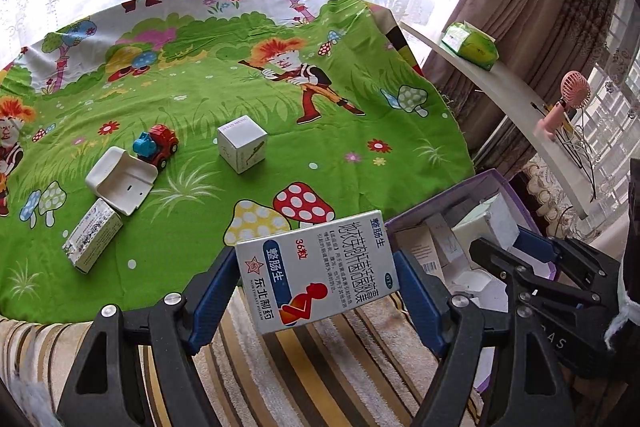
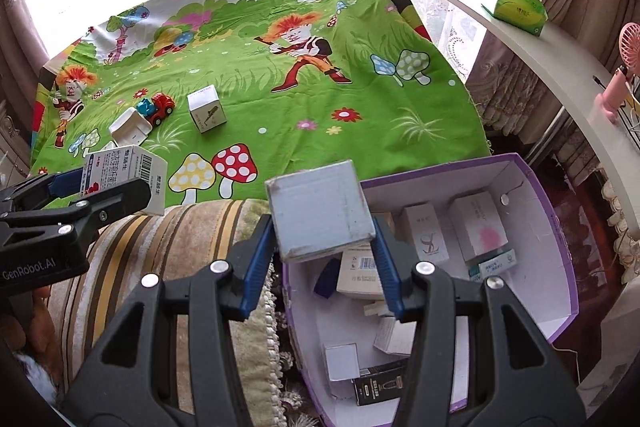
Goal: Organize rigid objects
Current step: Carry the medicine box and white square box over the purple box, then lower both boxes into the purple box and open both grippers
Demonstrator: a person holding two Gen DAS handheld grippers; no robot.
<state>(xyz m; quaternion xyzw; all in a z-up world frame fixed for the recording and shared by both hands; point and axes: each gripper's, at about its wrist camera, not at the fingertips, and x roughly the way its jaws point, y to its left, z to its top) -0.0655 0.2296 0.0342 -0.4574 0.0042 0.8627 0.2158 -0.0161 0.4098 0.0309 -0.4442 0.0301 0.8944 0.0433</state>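
Our left gripper point(image 1: 316, 283) clamps a medicine box point(image 1: 316, 269) above the striped cushion point(image 1: 320, 367), near the green cloth point(image 1: 248, 107). Our right gripper point(image 2: 320, 247) pinches a grey box point(image 2: 320, 211) over the near-left corner of the purple bin point(image 2: 556, 235), where other boxes already lie

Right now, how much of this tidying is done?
Partly done. Several small boxes already lie in the purple bin. In hand: the left gripper clamps a medicine box, the right gripper a grey box. Left on the cloth: toy truck, white cube box, white case, another carton.
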